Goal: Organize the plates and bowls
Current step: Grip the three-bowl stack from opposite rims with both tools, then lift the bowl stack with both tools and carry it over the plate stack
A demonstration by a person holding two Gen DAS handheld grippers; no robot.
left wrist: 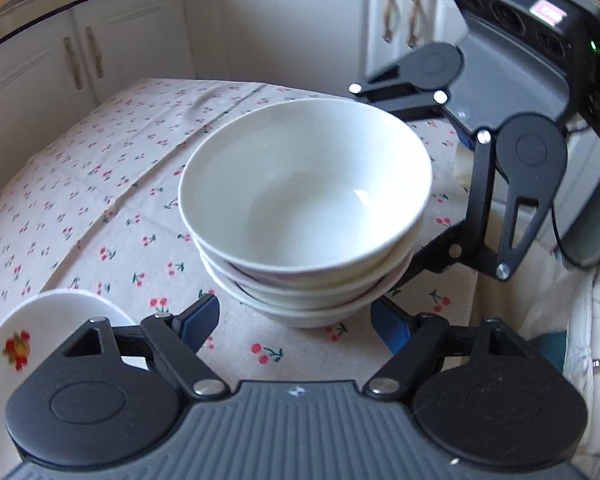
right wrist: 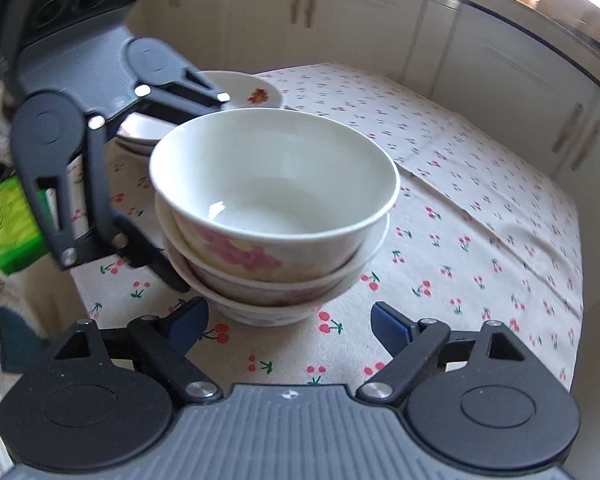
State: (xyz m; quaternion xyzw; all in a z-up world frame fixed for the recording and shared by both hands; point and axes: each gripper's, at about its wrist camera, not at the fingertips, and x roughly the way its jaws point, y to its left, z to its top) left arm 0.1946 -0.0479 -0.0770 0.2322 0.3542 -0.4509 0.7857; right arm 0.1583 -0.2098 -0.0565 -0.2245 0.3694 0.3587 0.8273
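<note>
Bowls sit nested in a stack on the cherry tablecloth, with your left gripper and right gripper both spread apart, flanking it. Plates rest near the table's edge.

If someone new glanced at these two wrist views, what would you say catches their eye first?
A stack of white bowls stands in the middle of the cherry-print tablecloth; from the right wrist view, pink flowers show on the bowls' sides. Both grippers sit open on either side of it, the left gripper and the right gripper, neither touching it. A plate with a fruit picture lies at the left gripper's left.
</note>
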